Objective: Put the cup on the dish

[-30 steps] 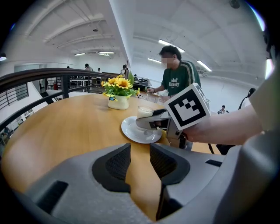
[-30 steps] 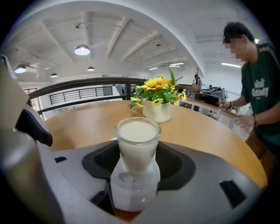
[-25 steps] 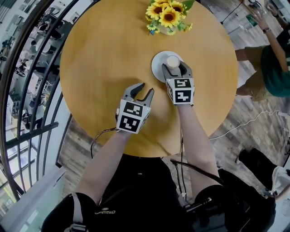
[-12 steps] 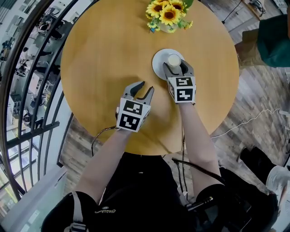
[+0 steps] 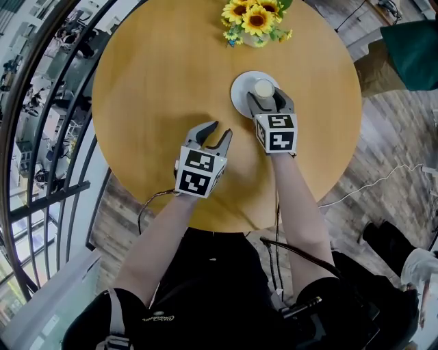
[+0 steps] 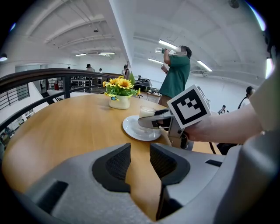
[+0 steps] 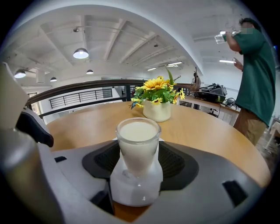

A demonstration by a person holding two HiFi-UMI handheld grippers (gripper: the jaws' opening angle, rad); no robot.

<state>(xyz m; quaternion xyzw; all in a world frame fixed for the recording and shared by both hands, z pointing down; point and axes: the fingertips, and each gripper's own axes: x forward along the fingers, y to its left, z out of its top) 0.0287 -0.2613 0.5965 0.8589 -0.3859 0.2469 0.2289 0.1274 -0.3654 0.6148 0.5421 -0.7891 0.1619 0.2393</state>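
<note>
Right tongs (image 5: 264,96): closed on the cup (image 5: 263,88), one pad against each side of its lower body.
Cup: clear glass, upright, filled nearly to the rim with white liquid (image 7: 138,130). Placed over the dish (image 5: 239,92), toward its right part. Contact of base with dish hidden by the tongs.
Dish: white, round, flat on the counter (image 5: 157,82), on the near side of the sunflowers (image 5: 254,19).
Left tongs (image 5: 220,132): parted by a narrow gap, only bare counter between the pads. Held low, left of the dish and nearer the body, apart from it.
Counter: round, light brown.
Sunflowers: yellow, in a pale pot (image 7: 156,111) at the far edge.
Beyond the counter: dark railing (image 5: 41,102) at left, person (image 5: 410,41) in a green shirt at right.
</note>
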